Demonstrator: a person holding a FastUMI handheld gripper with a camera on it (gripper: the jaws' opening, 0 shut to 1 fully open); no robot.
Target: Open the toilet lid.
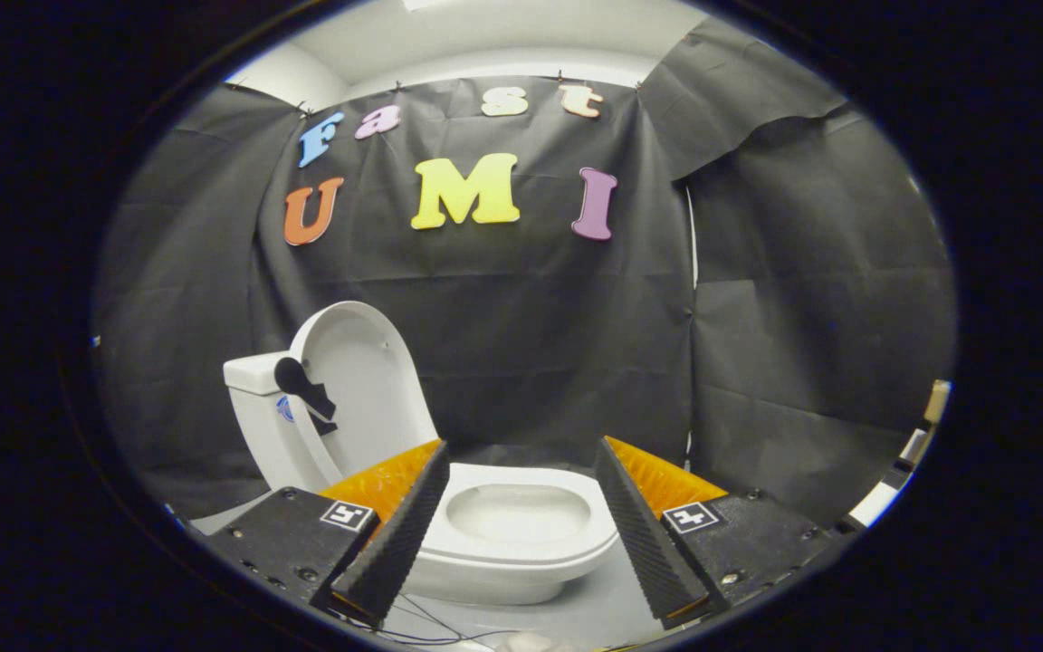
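A white toilet [521,552] stands on the floor just beyond my fingers, its bowl seen in the gap between them. Its lid [363,389] is raised upright, leaning back against the tank [254,412]. A black handle piece [302,385] sticks out on the lid's left edge. My gripper [521,471] is open, fingers spread wide on either side of the bowl, holding nothing and touching nothing.
Black cloth walls [802,344] close in the booth behind and to the right of the toilet. Thin cables [431,625] lie on the pale floor in front of the bowl. A light-coloured frame edge [915,444] shows at the far right.
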